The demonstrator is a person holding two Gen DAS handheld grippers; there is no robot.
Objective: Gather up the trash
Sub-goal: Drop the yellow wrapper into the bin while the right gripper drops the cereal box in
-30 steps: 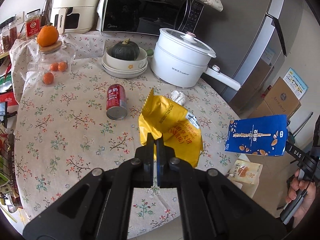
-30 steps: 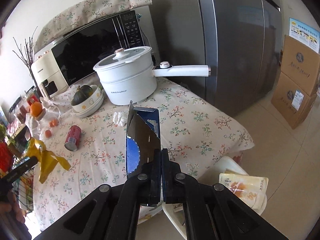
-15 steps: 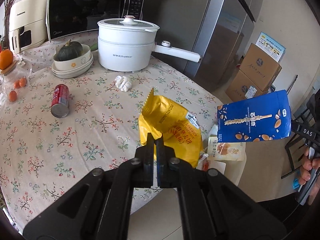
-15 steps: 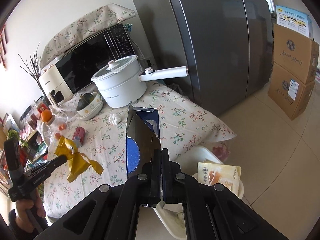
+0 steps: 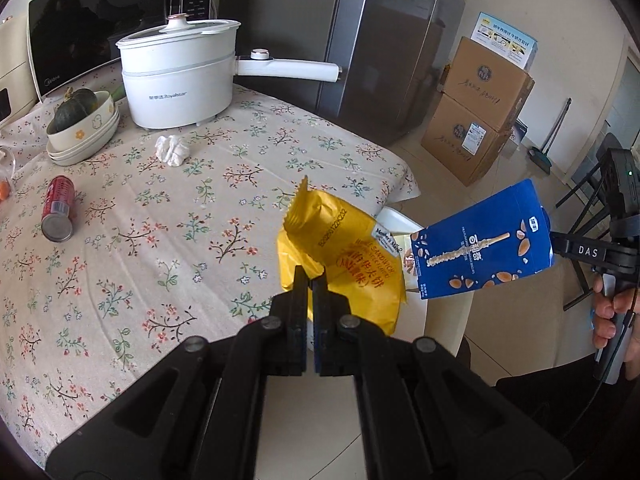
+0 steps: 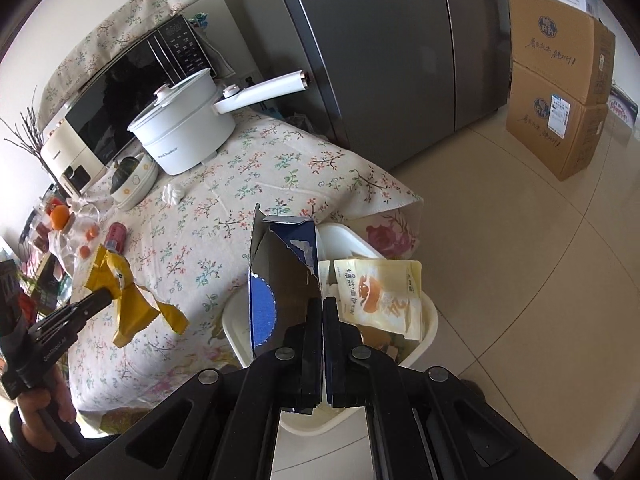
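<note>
My left gripper [image 5: 310, 276] is shut on a yellow snack bag [image 5: 344, 256], which hangs over the table's right edge. My right gripper [image 6: 323, 304] is shut on an opened blue snack carton [image 6: 280, 276]; in the left wrist view that carton [image 5: 484, 246] hangs to the right of the bag. Below the carton stands a white trash bin [image 6: 424, 332] beside the table, with a pale snack pouch [image 6: 380, 296] lying on top of its contents. A red can [image 5: 58, 214] lies on its side and a crumpled white tissue [image 5: 173, 150] sits on the floral tablecloth [image 5: 160, 216].
A white electric pot [image 5: 180, 76] with a long handle, stacked bowls holding a green squash [image 5: 76, 106], and a microwave [image 5: 100, 20] stand at the table's back. A grey fridge [image 6: 380, 40] and stacked cardboard boxes [image 6: 560, 80] stand on the tiled floor.
Both grippers have carried their trash rightward off the table toward the bin. The bin has come into view under the blue carton, and the yellow bag now hangs at the table's edge.
</note>
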